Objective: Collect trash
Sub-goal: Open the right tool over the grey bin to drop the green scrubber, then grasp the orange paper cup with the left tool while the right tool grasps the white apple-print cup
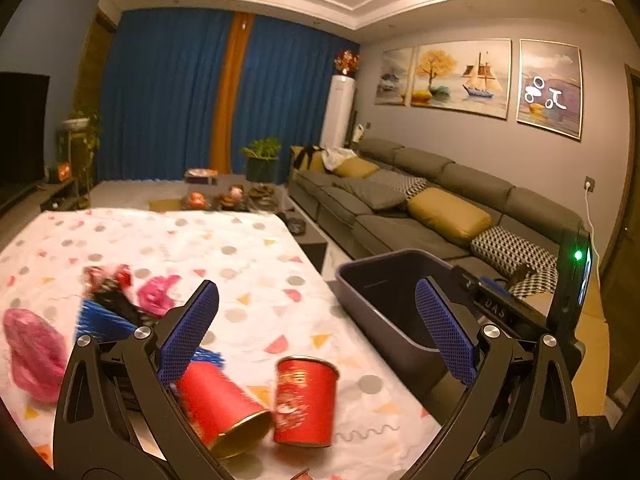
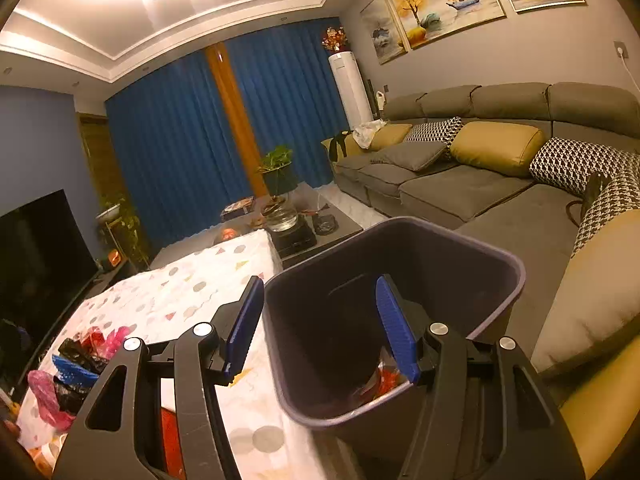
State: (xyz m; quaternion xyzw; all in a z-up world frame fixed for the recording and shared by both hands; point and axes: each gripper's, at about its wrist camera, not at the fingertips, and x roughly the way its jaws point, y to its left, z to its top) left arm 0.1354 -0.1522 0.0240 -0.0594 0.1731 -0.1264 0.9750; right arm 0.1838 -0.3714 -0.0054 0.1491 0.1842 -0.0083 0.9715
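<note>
Two red paper cups sit on the table's patterned cloth [image 1: 180, 240]: one lies on its side [image 1: 224, 408], the other stands upright [image 1: 306, 398]. My left gripper [image 1: 316, 296] hangs open and wide above them, nothing between its blue pads. Pink plastic bags [image 1: 34, 352], a blue wrapper [image 1: 100, 320] and a black-and-red wrapper [image 1: 108, 284] lie farther left. A dark bin [image 2: 500, 256] stands off the table's right edge, with red trash [image 2: 380, 384] at its bottom. My right gripper [image 2: 320, 286] is open over the bin's mouth and holds nothing.
A long grey sofa [image 2: 460, 188] with yellow and patterned cushions runs along the right wall behind the bin. A low coffee table [image 2: 296, 228] with a glass kettle stands beyond the cloth-covered table. A television [image 2: 40, 248] is on the left.
</note>
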